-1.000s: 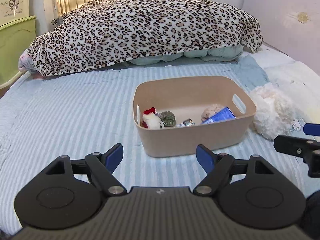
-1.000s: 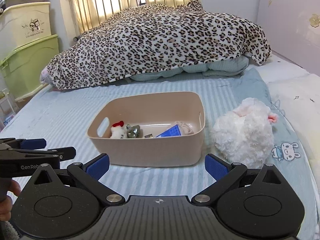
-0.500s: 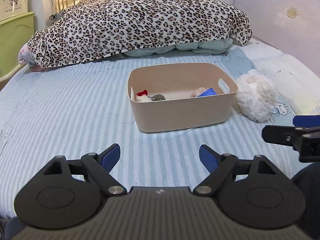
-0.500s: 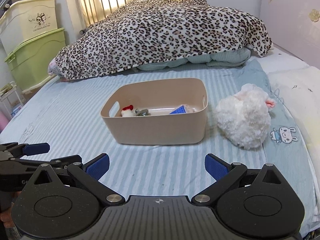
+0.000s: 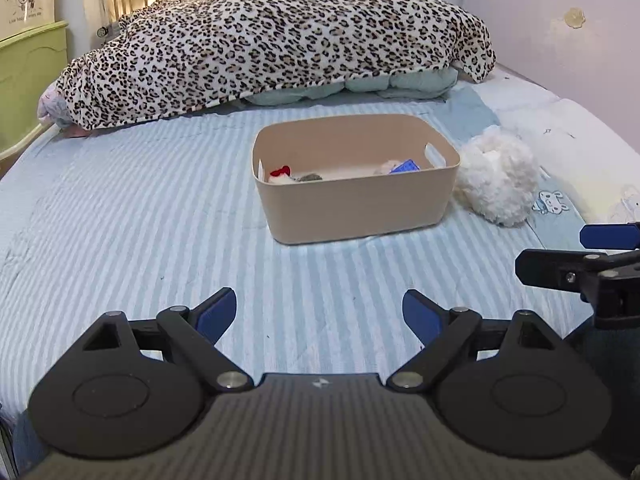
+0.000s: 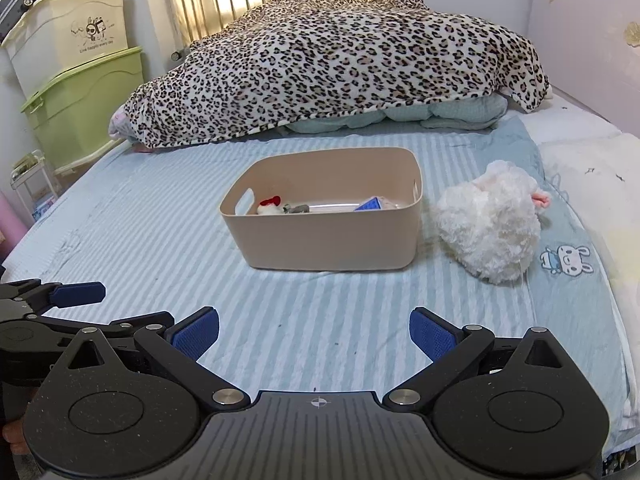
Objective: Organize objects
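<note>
A beige plastic bin [image 5: 360, 208] [image 6: 332, 240] stands on the striped blue bed sheet. Inside it lie a small white toy with a red bow [image 5: 279, 174] [image 6: 269, 206], a grey object [image 6: 297, 209] and a blue packet [image 5: 405, 166] [image 6: 369, 204]. A white fluffy plush [image 5: 496, 182] [image 6: 490, 226] lies on the bed just right of the bin. My left gripper [image 5: 319, 314] is open and empty, well short of the bin. My right gripper [image 6: 314, 330] is open and empty, also back from the bin.
A leopard-print blanket [image 5: 272, 40] [image 6: 340, 64] is heaped over bedding at the far end. Green and cream storage boxes [image 6: 76, 72] stand left of the bed. A white pillow [image 6: 592, 168] lies at the right. A pink headboard [image 5: 560, 28] is beyond.
Both grippers have pulled back from the bin, which now looks smaller and farther. Both stay open and empty.
</note>
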Tool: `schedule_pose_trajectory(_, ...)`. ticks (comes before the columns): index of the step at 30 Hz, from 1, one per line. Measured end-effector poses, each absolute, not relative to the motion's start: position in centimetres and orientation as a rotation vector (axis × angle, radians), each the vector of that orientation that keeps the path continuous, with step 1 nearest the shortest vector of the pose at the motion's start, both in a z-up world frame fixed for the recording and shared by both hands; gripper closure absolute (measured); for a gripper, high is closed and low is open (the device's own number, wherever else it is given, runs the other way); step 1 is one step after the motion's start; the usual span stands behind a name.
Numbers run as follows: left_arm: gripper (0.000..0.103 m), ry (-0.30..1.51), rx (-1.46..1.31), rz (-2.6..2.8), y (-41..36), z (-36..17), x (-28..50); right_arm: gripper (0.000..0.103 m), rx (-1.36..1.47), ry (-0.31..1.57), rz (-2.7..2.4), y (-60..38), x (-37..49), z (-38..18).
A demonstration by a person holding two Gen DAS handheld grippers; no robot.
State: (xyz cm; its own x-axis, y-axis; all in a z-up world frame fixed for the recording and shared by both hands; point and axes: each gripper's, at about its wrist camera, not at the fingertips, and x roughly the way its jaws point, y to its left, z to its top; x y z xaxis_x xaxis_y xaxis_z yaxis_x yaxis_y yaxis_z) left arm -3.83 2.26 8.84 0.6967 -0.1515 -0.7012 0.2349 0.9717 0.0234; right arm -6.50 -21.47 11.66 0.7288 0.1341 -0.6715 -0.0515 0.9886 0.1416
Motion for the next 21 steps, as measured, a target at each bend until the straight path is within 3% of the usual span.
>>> schedule_pose_trajectory(21,0.013,0.791,0.096,-0.226,1.97,8.59,-3.43,0.000,0.110,0.777,0.090,-21.79,-6.48,10.85)
